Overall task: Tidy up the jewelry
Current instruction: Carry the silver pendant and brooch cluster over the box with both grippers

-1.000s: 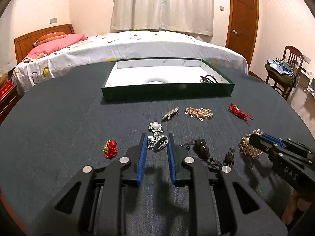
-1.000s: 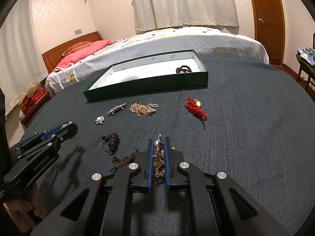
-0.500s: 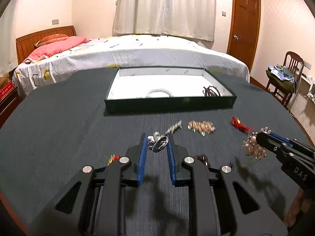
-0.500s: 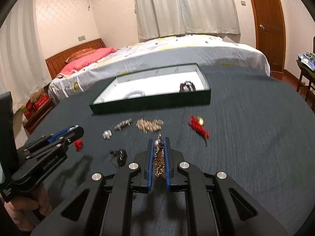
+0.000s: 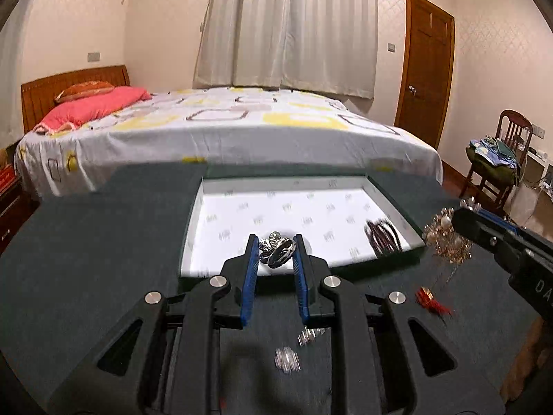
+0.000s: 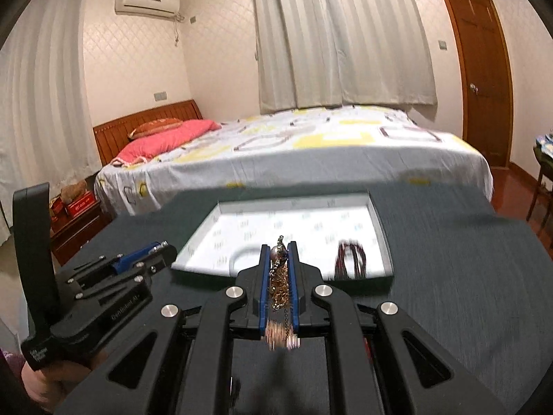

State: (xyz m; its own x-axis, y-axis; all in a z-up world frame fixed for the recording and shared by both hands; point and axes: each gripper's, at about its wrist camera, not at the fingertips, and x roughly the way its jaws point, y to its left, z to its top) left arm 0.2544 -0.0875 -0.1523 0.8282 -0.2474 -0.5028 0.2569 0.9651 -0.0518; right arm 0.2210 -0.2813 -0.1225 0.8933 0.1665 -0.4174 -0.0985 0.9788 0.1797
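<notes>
My left gripper (image 5: 276, 247) is shut on a silver ring piece (image 5: 278, 250) and holds it above the near edge of the green box with a white lining (image 5: 276, 207). My right gripper (image 6: 279, 252) is shut on a gold pearl hairpin (image 6: 279, 283), raised in front of the same box (image 6: 297, 221). The hairpin also shows at the right of the left wrist view (image 5: 447, 238). A dark bead bracelet (image 5: 382, 235) lies in the box's right end. A white bangle (image 6: 242, 257) lies in the box.
On the dark tablecloth (image 5: 86, 242) below my left gripper lie a silver brooch (image 5: 287, 359), a silver clip (image 5: 311, 335) and a red knot charm (image 5: 432, 301). A bed (image 5: 224, 128) stands behind the table, a chair (image 5: 497, 159) at the right.
Both grippers have risen and moved forward toward the box with their jewelry. The loose pieces on the cloth now lie below and behind the fingertips.
</notes>
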